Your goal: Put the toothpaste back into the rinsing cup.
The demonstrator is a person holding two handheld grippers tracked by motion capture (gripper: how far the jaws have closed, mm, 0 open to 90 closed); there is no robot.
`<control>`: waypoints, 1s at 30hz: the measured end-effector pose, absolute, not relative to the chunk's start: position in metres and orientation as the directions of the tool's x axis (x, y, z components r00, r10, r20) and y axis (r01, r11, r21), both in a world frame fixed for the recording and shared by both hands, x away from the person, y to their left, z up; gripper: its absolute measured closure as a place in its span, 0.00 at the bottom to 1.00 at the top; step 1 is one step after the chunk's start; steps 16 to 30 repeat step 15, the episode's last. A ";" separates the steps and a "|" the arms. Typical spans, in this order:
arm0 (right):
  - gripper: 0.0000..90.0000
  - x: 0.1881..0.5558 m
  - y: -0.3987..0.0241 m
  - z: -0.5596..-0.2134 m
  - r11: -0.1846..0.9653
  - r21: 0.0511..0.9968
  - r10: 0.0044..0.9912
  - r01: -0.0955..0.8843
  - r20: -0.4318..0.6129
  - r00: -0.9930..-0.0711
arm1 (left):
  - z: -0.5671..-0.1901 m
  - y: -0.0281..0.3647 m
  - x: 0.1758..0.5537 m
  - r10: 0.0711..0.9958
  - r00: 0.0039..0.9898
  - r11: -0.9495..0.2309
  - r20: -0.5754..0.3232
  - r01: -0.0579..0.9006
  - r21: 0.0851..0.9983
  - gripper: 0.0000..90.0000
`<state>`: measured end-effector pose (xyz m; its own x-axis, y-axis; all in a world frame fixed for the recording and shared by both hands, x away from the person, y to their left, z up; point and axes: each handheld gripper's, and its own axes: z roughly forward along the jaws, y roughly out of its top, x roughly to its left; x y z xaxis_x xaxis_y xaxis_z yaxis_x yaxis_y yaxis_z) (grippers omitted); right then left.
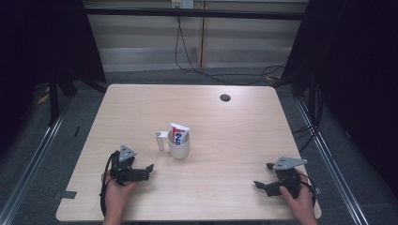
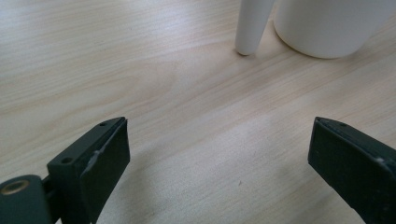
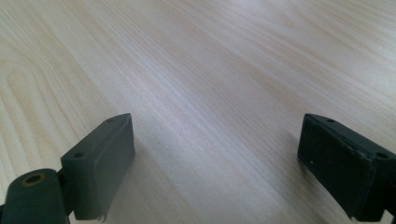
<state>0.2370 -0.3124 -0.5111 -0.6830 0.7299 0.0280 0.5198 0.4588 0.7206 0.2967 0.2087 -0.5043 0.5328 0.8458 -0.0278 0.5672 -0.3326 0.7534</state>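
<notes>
A white mug (image 1: 179,145) stands near the middle of the wooden table (image 1: 225,136), its handle (image 1: 160,139) turned left. A red, white and blue tube (image 1: 179,132) stands upright inside it. My left gripper (image 1: 146,171) rests on the table at the front left, a short way in front and left of the mug, open and holding nothing. In the left gripper view the gripper (image 2: 219,149) faces the mug's base (image 2: 327,28) and handle (image 2: 250,28) across bare wood. My right gripper (image 1: 264,175) lies at the front right, open, with bare tabletop between its jaws (image 3: 217,149).
A dark round hole (image 1: 225,97) sits in the table toward the back right. Black cables (image 1: 197,65) run over the floor behind the table. Dark frame posts stand on both sides. A hand holds each gripper near the front edge.
</notes>
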 end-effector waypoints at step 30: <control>0.12 0.237 -0.312 -0.511 0.459 0.721 0.730 0.520 0.028 -0.683 | -0.508 0.207 0.297 0.842 0.540 -0.366 -0.009 0.584 0.725 0.05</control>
